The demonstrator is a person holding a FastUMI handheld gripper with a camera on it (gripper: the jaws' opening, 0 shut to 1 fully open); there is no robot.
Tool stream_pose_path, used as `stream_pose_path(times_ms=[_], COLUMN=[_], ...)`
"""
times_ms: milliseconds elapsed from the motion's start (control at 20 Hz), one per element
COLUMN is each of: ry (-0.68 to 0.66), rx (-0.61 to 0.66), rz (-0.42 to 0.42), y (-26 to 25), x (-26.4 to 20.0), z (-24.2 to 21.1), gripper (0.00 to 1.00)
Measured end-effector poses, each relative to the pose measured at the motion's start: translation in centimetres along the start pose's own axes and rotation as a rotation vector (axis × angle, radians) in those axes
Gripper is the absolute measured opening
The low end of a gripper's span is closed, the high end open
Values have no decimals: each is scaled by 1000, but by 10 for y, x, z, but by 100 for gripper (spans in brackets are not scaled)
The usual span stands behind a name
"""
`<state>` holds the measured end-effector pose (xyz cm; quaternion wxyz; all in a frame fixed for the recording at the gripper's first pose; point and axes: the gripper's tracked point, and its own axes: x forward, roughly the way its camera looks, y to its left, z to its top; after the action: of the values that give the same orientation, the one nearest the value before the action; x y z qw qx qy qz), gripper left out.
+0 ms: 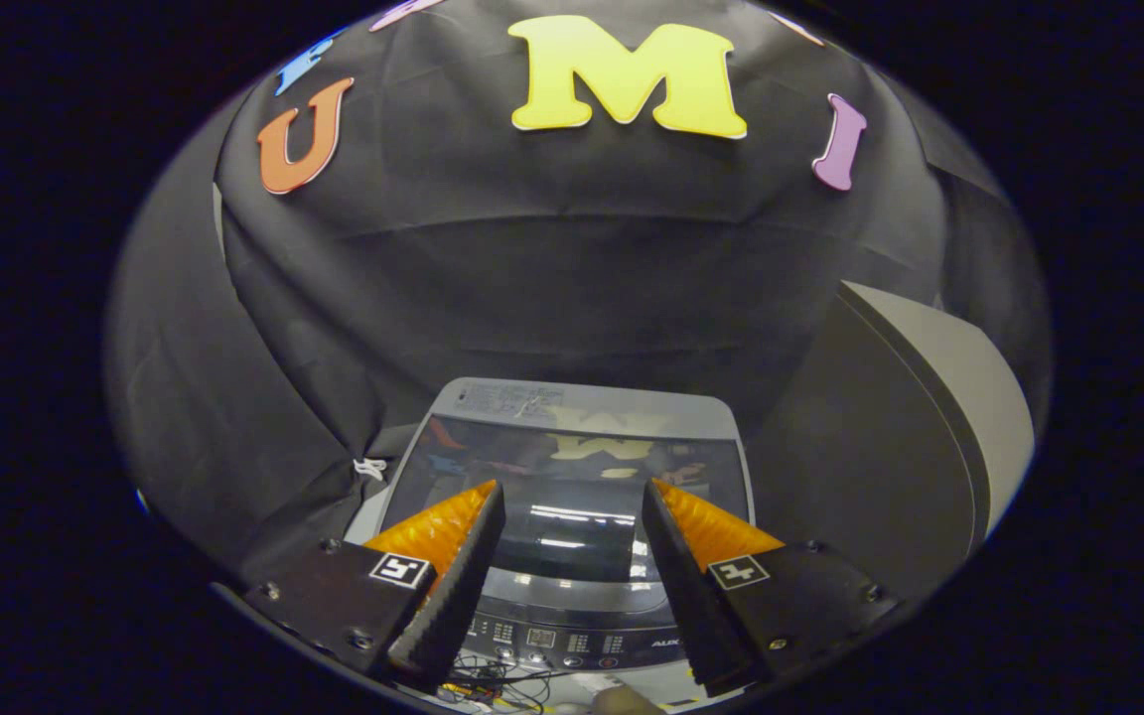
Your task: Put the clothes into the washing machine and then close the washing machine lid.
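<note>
1. Left finger (453,556): orange back, black ribbed pad, tag on its base. Nothing touching the pad.
2. Claw (572,497): fingers wide apart, holding nothing, hanging above the washer.
3. Washer (582,397): below and ahead of the claw, at 12 o'clock from the tips. Lid (572,506) is down, dark and glossy, seen through the gap between the fingers.
4. Panel (572,636): strip of buttons at 6 o'clock from the lid, between the finger bases. Wires (493,685) just under it.
5. Right finger (676,556): same build, pad bare.
6. Bin (929,417): grey rounded bin at 3 o'clock from the washer, just beside it.
</note>
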<state>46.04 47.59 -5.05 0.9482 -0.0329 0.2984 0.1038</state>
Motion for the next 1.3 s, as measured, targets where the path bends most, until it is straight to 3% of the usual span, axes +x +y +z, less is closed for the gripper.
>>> stream_pose_path(times_ms=[300,550,700,900,1300], ry=[-74,-248,-333,-422,-492], rx=[-18,-20,0,3,115], rz=[30,89,108,94,-8], y=[-3,-24,-61,-131,-292], x=[-42,-120,-168,-225,-314], z=[9,25,24,2,-101], gripper=[87,87,87,99,99])
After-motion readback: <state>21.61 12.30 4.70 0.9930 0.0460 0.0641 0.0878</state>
